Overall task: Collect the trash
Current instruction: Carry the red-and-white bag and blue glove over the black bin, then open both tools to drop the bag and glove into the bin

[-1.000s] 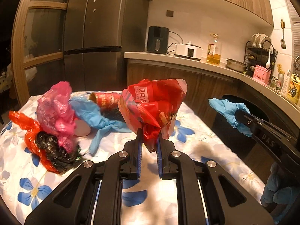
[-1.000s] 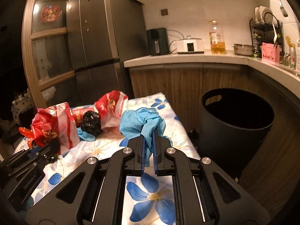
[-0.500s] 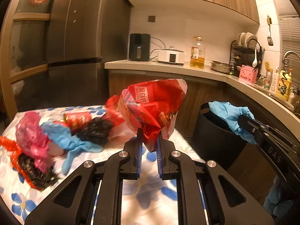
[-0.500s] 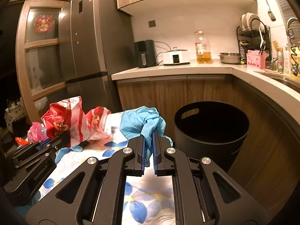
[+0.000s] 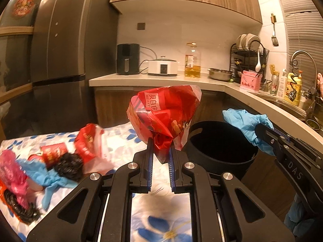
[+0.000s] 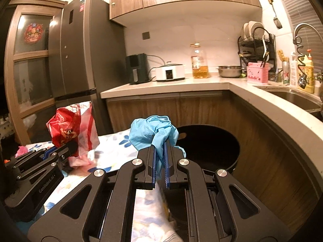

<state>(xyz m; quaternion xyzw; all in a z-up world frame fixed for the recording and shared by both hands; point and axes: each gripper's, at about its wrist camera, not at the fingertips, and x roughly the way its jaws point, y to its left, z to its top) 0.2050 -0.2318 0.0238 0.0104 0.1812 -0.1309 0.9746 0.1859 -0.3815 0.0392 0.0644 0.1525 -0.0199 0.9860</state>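
My left gripper (image 5: 160, 151) is shut on a crumpled red snack bag (image 5: 164, 111) and holds it in the air above the table's right end. My right gripper (image 6: 160, 157) is shut on a crumpled blue glove (image 6: 153, 130) and holds it just left of a black trash bin (image 6: 210, 145). The bin (image 5: 220, 143) stands on the floor to the right of the table. In the left wrist view the right gripper (image 5: 260, 129) holds the glove (image 5: 242, 121) above the bin's right rim. In the right wrist view the left gripper (image 6: 68, 147) shows with the red bag (image 6: 74, 123).
More trash lies on the flowered tablecloth (image 5: 125, 139): a red and white bag (image 5: 90, 143), a black bag (image 5: 68, 166), a blue glove (image 5: 44, 177), a pink bag (image 5: 12, 173). A wooden counter (image 6: 252, 100) curves around the bin. A fridge (image 6: 84, 46) stands behind.
Both grippers have swung right with their loads, from over the trash pile to the bin. The bin now fills the right of both views.
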